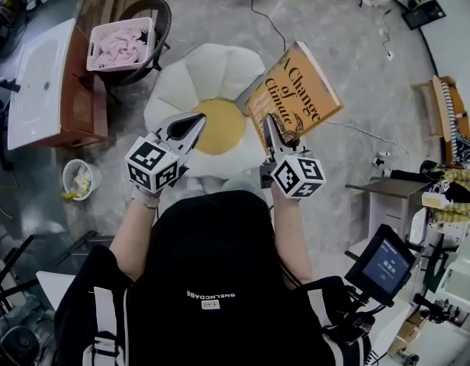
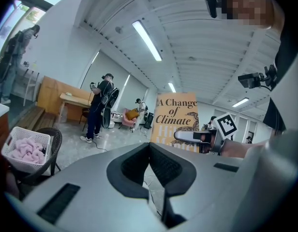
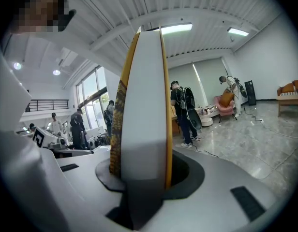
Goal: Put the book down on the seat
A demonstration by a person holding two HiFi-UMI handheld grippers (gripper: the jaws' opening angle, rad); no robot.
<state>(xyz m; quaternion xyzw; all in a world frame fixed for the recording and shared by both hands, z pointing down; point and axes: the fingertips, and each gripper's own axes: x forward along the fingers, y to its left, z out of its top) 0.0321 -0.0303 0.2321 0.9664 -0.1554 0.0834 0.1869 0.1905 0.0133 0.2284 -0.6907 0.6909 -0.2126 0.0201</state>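
An orange book (image 1: 294,88) titled "A Change of Climate" is held up in the air, its lower edge clamped in my right gripper (image 1: 276,128). The right gripper view looks along the book's white page edge (image 3: 145,110), which stands upright between the jaws. Below and left of the book lies the seat, a white flower-shaped cushion (image 1: 181,78) with a yellow centre (image 1: 220,125). My left gripper (image 1: 191,124) hovers over the cushion, shut, with nothing in it. From the left gripper view the book's cover (image 2: 176,116) stands off to the right, with the right gripper (image 2: 193,136) on it.
A dark chair carries a basket of pink laundry (image 1: 120,43) at the back left. Beside it stand a wooden cabinet (image 1: 81,101) and a small bin (image 1: 80,178). A cable (image 1: 265,17) runs across the floor. Carts with a screen (image 1: 384,265) stand at the right. People (image 2: 99,105) stand in the background.
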